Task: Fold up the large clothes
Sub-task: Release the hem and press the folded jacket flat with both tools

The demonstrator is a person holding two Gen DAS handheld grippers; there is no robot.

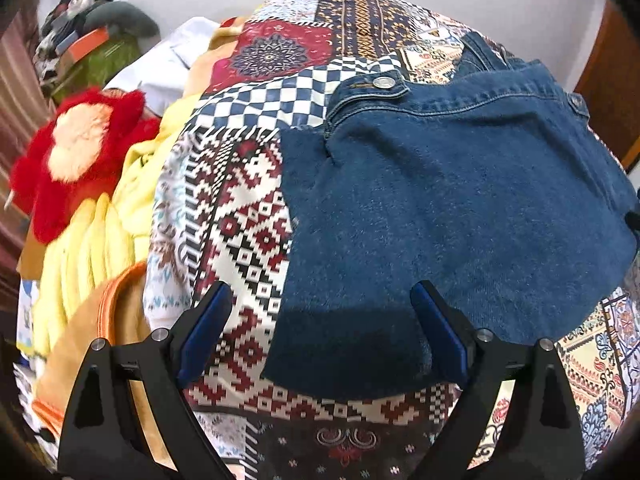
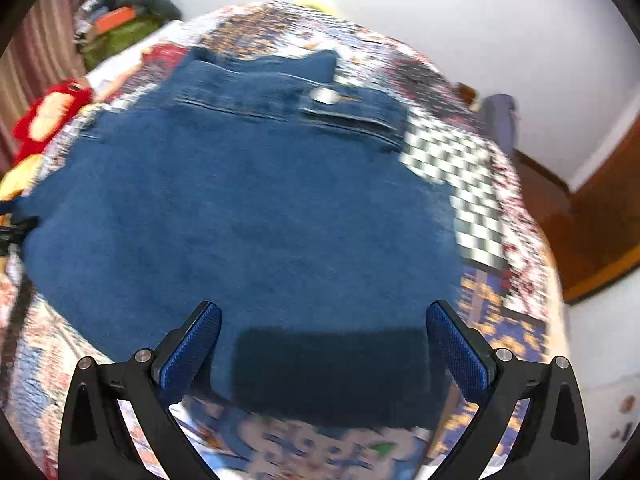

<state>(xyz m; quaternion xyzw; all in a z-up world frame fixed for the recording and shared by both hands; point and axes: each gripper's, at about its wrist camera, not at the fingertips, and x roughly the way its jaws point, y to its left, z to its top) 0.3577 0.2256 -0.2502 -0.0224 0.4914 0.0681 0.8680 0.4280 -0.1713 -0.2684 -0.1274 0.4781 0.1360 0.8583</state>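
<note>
Folded denim jacket (image 1: 460, 208) flat on patchwork bedspread (image 1: 240, 208), beneath left gripper (image 1: 322, 300) and right gripper (image 2: 324, 316), both spread wide, gripping nothing

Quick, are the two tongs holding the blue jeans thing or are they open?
Left tongs: open, nothing held, over the denim garment.
Right tongs: open, nothing held, over the same denim.

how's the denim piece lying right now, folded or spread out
Folded. The denim garment lies flat on the patterned bedspread as a compact block, with a doubled layer edge at its left side. How many folds, cannot tell.
</note>
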